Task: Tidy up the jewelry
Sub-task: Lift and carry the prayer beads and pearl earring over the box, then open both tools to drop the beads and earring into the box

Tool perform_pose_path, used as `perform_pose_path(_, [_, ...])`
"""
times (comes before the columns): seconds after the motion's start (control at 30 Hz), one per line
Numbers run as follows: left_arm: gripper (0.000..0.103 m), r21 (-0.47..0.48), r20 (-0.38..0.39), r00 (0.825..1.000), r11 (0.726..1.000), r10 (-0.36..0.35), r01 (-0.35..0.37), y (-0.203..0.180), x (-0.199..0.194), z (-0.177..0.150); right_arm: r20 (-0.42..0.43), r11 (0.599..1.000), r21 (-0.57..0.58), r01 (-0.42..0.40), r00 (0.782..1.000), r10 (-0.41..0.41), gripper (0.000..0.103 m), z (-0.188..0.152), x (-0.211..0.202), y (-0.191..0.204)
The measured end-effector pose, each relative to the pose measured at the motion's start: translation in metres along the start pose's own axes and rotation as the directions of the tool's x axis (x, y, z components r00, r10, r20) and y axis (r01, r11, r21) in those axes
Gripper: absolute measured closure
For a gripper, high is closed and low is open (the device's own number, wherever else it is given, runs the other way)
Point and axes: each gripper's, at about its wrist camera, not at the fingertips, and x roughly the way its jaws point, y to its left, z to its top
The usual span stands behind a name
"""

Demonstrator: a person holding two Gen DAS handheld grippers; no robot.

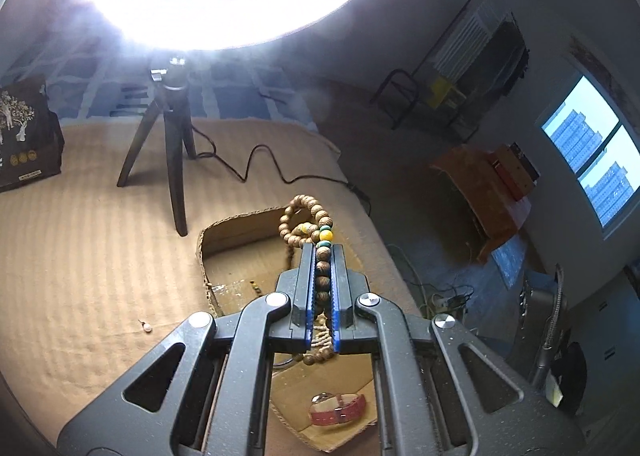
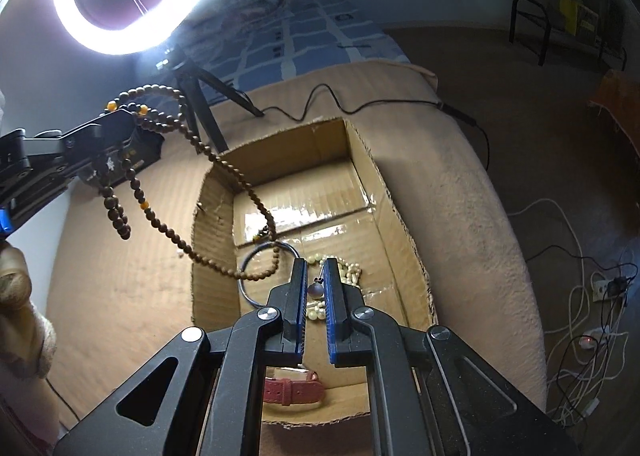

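Note:
My left gripper (image 1: 323,250) is shut on a long wooden bead necklace (image 1: 322,276) with green and yellow beads, held above an open cardboard box (image 1: 240,222). In the right wrist view the left gripper (image 2: 120,124) holds the necklace (image 2: 240,184) up at the left, its loop trailing down into the box (image 2: 384,192). My right gripper (image 2: 315,266) hangs over the box, its jaws slightly apart with a small round pendant (image 2: 314,289) between them. The box holds a red-strap watch (image 2: 292,390), pearls (image 2: 350,270) and a dark bangle (image 2: 250,260). The watch also shows in the left wrist view (image 1: 338,410).
The box sits on a tan ribbed cloth (image 1: 80,236). A ring light on a tripod (image 1: 174,144) with its cable stands behind. A small earring (image 1: 147,327) lies on the cloth left of the box. A dark gift box (image 1: 26,136) stands far left. Cables (image 2: 592,296) lie on the floor.

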Motion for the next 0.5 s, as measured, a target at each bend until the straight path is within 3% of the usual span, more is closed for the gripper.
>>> perform_pose_path(0.5, [0.099, 0.052, -0.074, 0.995, 0.997, 0.061, -0.057, -0.001, 0.032, -0.016, -0.057, 1.000, 0.006, 0.017, 0.998, -0.017, 0.097, -0.007, 0.019, -0.006])
